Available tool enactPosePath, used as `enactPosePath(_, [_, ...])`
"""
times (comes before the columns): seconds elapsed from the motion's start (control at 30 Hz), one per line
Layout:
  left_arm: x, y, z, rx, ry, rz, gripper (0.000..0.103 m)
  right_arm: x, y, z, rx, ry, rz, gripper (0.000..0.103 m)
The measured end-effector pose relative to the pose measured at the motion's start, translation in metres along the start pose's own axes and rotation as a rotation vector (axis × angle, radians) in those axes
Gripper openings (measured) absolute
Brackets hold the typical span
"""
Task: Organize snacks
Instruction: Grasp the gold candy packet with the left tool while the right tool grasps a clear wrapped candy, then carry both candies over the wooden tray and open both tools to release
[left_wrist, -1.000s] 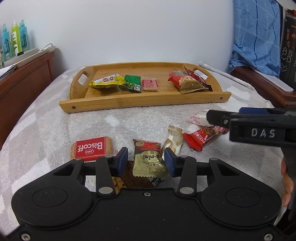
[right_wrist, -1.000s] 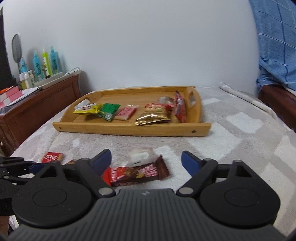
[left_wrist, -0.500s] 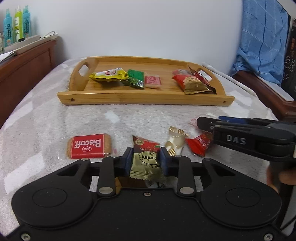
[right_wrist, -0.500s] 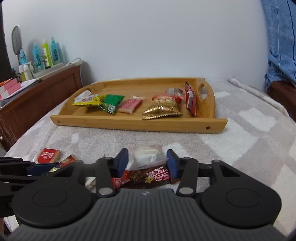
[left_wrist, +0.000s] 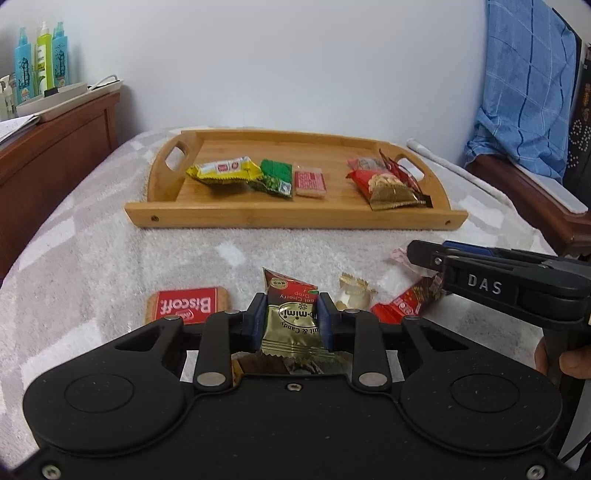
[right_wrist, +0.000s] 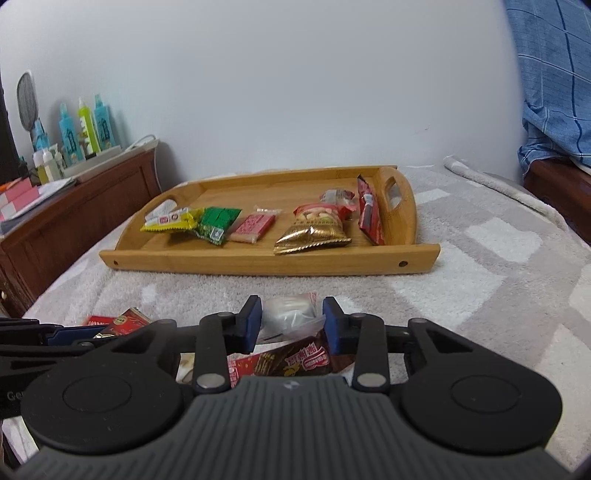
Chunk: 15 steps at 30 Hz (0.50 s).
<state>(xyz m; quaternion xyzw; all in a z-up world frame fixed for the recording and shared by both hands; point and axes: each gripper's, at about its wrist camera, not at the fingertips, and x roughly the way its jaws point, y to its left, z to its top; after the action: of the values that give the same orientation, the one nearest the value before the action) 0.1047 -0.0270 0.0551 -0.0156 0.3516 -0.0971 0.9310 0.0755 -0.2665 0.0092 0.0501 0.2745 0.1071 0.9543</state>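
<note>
My left gripper (left_wrist: 291, 321) is shut on a gold and red candy packet (left_wrist: 290, 319) and holds it just above the blanket. My right gripper (right_wrist: 291, 325) is shut on a clear white-filled packet (right_wrist: 290, 314); it also shows from the side in the left wrist view (left_wrist: 421, 256). A wooden tray (left_wrist: 295, 216) lies ahead with yellow (left_wrist: 221, 171), green (left_wrist: 273, 177), pink (left_wrist: 309, 181) and red-gold (left_wrist: 388, 186) snacks in it. A Biscoff packet (left_wrist: 184, 306), a white candy (left_wrist: 352, 293) and a red-brown bar (left_wrist: 406, 301) lie loose on the blanket.
The grey-white blanket (right_wrist: 498, 266) covers the bed. A wooden cabinet (left_wrist: 55, 147) with bottles (left_wrist: 40, 55) stands at the left. A blue cloth (left_wrist: 528, 85) hangs over a wooden frame at the right.
Both grippers closed from open onto their packets: the left on the gold and red candy, the right on the clear packet. Both then lifted slightly.
</note>
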Motion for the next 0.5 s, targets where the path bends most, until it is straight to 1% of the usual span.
enactPosePath(0.13, [-0.002,0.003,0.007,-0.025,-0.009,0.002,0.027,-0.006,-0.003,0.004,0.018,-0.024,-0.002,0.040])
enactPosePath(0.27, [-0.005,0.003,0.016,-0.036,-0.026,0.007,0.027,-0.012,-0.008,0.010,0.044,-0.051,0.014,0.040])
enactPosePath(0.5, [-0.005,0.004,0.038,-0.032,-0.056,0.011,0.027,-0.019,-0.017,0.031,0.051,-0.138,0.039,0.040])
